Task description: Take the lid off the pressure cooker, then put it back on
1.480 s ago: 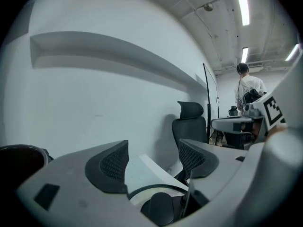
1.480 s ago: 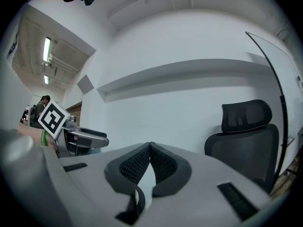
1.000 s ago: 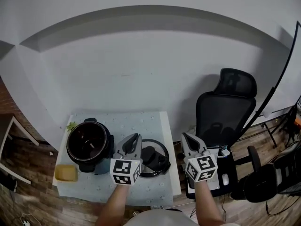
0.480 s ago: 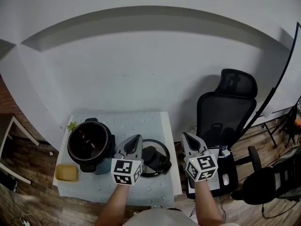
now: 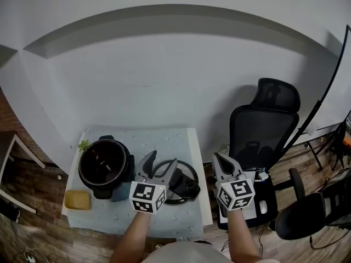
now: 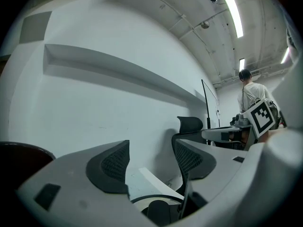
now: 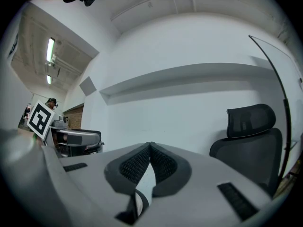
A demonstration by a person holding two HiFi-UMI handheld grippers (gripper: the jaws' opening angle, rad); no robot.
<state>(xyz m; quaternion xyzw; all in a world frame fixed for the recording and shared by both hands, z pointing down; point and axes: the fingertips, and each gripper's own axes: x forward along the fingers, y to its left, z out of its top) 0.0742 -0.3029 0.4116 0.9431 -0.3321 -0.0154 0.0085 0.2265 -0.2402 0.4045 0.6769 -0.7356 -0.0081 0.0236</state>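
Round black lid [image 5: 186, 186] lay flat just beneath the left claw [image 5: 163, 159], whose jaws had just spread with nothing pinched (right claw [image 5: 217, 158]: jaws together, empty).

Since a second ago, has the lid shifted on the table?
No. The lid stays right of the pot, with the same gap to the right edge of the table. The left gripper has just opened its fingers; nothing is held between them.
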